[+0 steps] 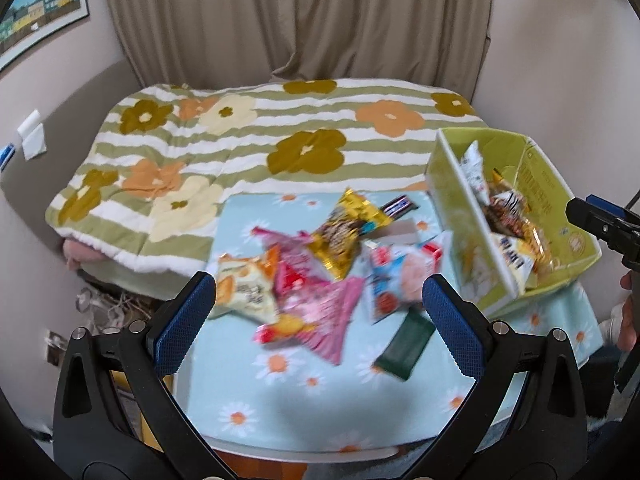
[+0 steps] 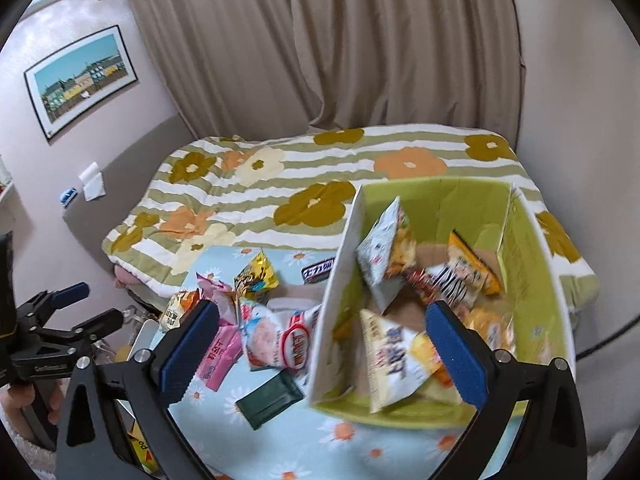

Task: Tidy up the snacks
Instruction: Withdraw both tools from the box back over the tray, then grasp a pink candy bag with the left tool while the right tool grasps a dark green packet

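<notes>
Left wrist view first: left hand-held gripper [image 1: 318,318] spread wide, blue pads apart, nothing between them, hovering over loose snacks on a worktop [image 1: 280,412] covered by a pale blue daisy cloth. Below the pads, a pink packet [image 1: 320,312], an orange-and-white packet [image 1: 248,284], a gold packet [image 1: 344,232], a pale blue-and-red packet [image 1: 400,276], a dark green bar [image 1: 406,346] and a dark chocolate bar [image 1: 400,204], all blurred. Further right, a green box [image 1: 460,208] holding several packets, its white flap standing up. At the far right edge, right hand-held gripper [image 1: 600,220], only partly seen.

Right wrist view next: right hand-held gripper [image 2: 324,350] also spread wide and empty, poised above the near edge of the green box [image 2: 552,280], one pad over the cloth, the other over the box. Inside, a white-and-yellow packet [image 2: 396,356] and a striped packet [image 2: 452,280]. Beyond, a bed under a flowered blanket [image 2: 320,172].
</notes>
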### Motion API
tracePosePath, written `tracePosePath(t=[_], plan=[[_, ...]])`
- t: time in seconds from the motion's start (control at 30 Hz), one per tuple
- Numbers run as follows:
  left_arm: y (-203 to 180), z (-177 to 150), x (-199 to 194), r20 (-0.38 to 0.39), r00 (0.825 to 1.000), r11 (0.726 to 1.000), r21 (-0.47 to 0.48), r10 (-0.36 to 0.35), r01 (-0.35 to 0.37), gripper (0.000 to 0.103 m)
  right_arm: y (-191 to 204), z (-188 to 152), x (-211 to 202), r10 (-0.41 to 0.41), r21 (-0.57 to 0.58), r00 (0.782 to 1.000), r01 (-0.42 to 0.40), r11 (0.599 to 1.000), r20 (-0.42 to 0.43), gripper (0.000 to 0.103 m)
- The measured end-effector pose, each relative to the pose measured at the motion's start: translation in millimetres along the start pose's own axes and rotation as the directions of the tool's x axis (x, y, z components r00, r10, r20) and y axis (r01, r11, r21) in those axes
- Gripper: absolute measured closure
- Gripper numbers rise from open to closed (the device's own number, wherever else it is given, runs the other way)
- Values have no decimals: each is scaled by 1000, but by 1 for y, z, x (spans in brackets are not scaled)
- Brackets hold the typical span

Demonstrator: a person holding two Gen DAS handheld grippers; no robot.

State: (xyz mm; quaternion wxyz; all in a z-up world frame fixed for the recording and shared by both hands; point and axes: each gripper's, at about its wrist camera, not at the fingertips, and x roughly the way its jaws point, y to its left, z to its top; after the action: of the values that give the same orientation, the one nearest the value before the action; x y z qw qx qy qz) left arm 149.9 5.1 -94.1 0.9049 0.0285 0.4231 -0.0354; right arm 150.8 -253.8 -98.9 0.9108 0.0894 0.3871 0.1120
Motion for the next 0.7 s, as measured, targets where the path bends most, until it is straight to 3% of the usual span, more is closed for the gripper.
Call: tracePosePath(t=[0.17, 0.37, 0.7], plan=[[40, -19, 7, -23, 999, 999, 4, -41, 42, 0, 30, -20, 2, -54, 71, 999, 53, 996, 10, 0], [55, -31, 26, -56, 992, 991, 73, -112, 116, 1, 59, -48, 9, -151, 158, 988, 150, 976, 0, 0], [34, -30, 84, -121, 961, 946, 183, -249, 268, 1, 79, -113, 58, -290, 190, 943, 319, 929, -165, 0]])
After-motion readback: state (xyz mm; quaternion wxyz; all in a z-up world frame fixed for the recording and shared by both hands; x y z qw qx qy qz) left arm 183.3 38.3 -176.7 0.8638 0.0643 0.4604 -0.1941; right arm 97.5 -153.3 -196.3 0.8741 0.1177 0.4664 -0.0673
